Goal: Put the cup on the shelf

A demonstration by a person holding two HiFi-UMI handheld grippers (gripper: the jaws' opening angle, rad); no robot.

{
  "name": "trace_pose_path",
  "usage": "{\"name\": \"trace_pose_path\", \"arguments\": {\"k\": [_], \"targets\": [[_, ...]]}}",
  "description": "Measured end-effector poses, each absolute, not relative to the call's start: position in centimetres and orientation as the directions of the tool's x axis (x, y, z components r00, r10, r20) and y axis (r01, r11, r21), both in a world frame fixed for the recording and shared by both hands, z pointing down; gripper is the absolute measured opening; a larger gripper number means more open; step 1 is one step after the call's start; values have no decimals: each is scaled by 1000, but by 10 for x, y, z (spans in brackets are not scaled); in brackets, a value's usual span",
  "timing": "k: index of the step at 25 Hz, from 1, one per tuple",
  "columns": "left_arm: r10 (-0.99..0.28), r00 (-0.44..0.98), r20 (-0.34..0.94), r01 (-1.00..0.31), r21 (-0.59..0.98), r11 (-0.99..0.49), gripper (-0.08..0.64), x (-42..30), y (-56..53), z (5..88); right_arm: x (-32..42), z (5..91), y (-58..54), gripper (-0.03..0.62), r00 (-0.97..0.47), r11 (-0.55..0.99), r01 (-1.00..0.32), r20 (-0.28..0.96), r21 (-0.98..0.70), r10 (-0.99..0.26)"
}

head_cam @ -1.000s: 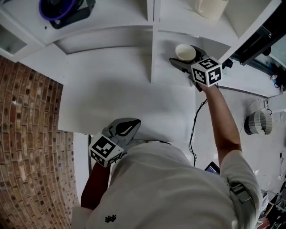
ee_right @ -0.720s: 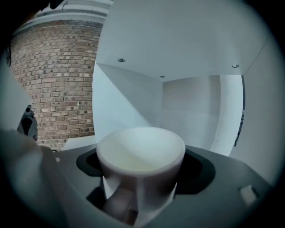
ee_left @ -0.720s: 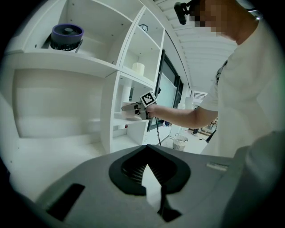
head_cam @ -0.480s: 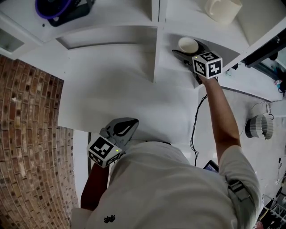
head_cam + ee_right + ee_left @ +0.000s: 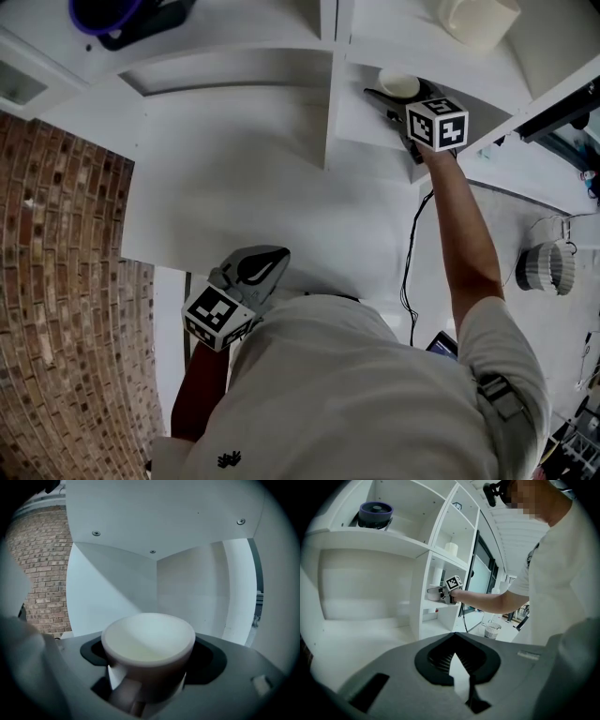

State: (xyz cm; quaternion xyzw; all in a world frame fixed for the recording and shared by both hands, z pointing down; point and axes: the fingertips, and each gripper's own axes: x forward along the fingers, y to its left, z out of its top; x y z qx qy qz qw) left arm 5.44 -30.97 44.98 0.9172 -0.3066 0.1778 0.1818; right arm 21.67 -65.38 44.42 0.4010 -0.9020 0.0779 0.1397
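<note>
Holding the cup (image 5: 149, 641) across its stiff, smooth, likely breakable wall, right gripper (image 5: 397, 94) fingers clamp it inside the shelf (image 5: 361, 124); left gripper (image 5: 279, 255) fingers sit together, empty.

Count on inspection: two grippers, namely the left gripper (image 5: 253, 270) and the right gripper (image 5: 394, 96); one cup (image 5: 148, 639); one cream container (image 5: 476, 19); one purple-rimmed dark device (image 5: 112, 17); one ribbed white basket (image 5: 544, 265); one black cable (image 5: 409, 272); one white shelf unit (image 5: 328, 112); one brick wall (image 5: 56, 281).
</note>
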Motion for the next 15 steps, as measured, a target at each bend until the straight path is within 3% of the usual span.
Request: {"name": "trace_pose_path", "arguments": {"k": [9, 15], "targets": [[-522, 733, 437, -650, 222, -727, 6, 43, -305, 450, 216, 447, -657, 459, -639, 665, -746, 322, -38, -699], [-522, 731, 440, -651, 218, -727, 6, 33, -297, 449, 223, 445, -656, 508, -609, 630, -776, 308, -41, -730]]}}
